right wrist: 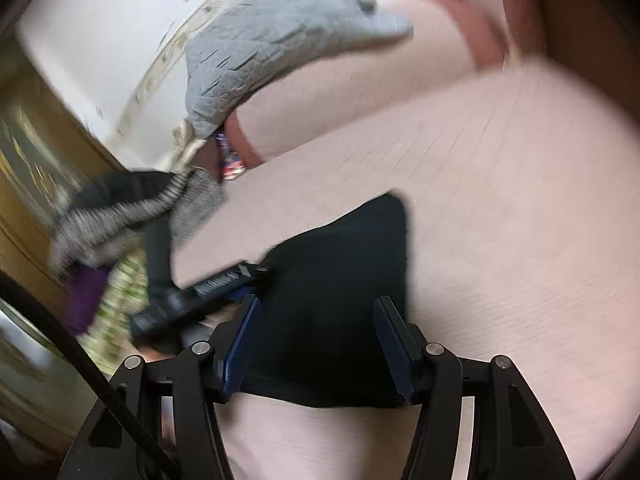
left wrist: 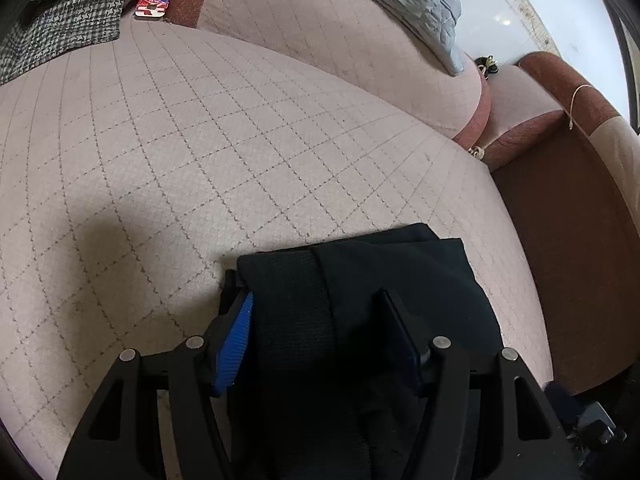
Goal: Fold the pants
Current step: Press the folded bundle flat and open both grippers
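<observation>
The black pants (left wrist: 360, 280) lie folded into a thick bundle on the pale quilted sofa seat (left wrist: 200, 140). My left gripper (left wrist: 316, 308) stands wide open around the bundle, which fills the gap between its blue pads (left wrist: 236, 344); whether the pads press it is unclear. In the blurred right wrist view the folded pants (right wrist: 336, 264) lie flat on the seat (right wrist: 520, 220). My right gripper (right wrist: 316, 316) is open with the pants' near edge between its fingers. The left gripper (right wrist: 216, 280) reaches in from the left at the pants' left edge.
A houndstooth garment (left wrist: 60, 20) lies at the seat's far left. A grey quilted cushion (left wrist: 420, 0) rests on the backrest. A red and white packet (left wrist: 150, 6) sits in the seat gap. The brown armrest (left wrist: 568, 240) bounds the right side.
</observation>
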`<state>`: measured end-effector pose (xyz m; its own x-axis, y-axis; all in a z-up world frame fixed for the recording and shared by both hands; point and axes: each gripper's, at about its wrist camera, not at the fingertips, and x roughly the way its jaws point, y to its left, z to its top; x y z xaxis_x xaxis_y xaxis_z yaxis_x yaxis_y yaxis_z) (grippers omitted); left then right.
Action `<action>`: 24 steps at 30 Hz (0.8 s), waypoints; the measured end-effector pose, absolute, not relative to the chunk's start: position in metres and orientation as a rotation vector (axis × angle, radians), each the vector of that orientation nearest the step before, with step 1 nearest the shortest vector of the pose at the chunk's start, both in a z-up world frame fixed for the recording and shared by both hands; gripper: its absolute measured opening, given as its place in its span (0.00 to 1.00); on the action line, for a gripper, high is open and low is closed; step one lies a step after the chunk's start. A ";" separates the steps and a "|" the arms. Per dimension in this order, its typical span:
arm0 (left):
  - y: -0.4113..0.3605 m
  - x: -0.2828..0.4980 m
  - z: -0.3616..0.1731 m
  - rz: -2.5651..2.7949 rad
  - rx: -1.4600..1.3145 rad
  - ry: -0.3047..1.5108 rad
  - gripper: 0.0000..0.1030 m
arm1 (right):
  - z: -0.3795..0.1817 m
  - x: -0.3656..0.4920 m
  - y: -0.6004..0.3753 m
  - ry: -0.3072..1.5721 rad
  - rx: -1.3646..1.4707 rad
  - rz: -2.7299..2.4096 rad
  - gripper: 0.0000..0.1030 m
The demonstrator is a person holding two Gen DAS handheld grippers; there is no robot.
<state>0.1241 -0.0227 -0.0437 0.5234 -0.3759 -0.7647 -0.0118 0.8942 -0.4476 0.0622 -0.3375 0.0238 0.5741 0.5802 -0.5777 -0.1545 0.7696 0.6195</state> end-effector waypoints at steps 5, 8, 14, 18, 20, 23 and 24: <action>-0.021 0.118 -0.045 -0.276 -0.401 0.973 0.63 | -0.032 0.080 -0.333 0.981 0.633 0.456 0.48; -0.028 0.113 -0.035 -0.279 -0.308 0.967 0.64 | -0.026 0.078 -0.331 0.974 0.544 0.445 0.47; -0.015 0.099 -0.017 -0.203 -0.290 0.964 0.64 | -0.003 0.069 -0.323 0.932 0.426 0.410 0.57; -0.004 0.085 -0.006 -0.149 -0.337 0.955 0.64 | -0.001 0.049 -0.331 0.916 0.427 0.421 0.57; -0.009 0.084 -0.006 -0.155 -0.338 0.955 0.64 | -0.006 0.043 -0.327 0.919 0.406 0.419 0.58; -0.020 0.087 -0.020 -0.084 -0.278 1.022 0.66 | -0.012 0.043 -0.321 0.927 0.353 0.394 0.58; -0.022 0.089 -0.028 -0.067 -0.290 1.059 0.66 | -0.011 0.043 -0.319 0.926 0.339 0.390 0.58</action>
<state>0.0887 -0.0218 -0.0283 0.4920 -0.1930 -0.8489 -0.0844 0.9599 -0.2672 0.0428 -0.3192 -0.0107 0.5406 0.4638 -0.7019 -0.1781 0.8785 0.4433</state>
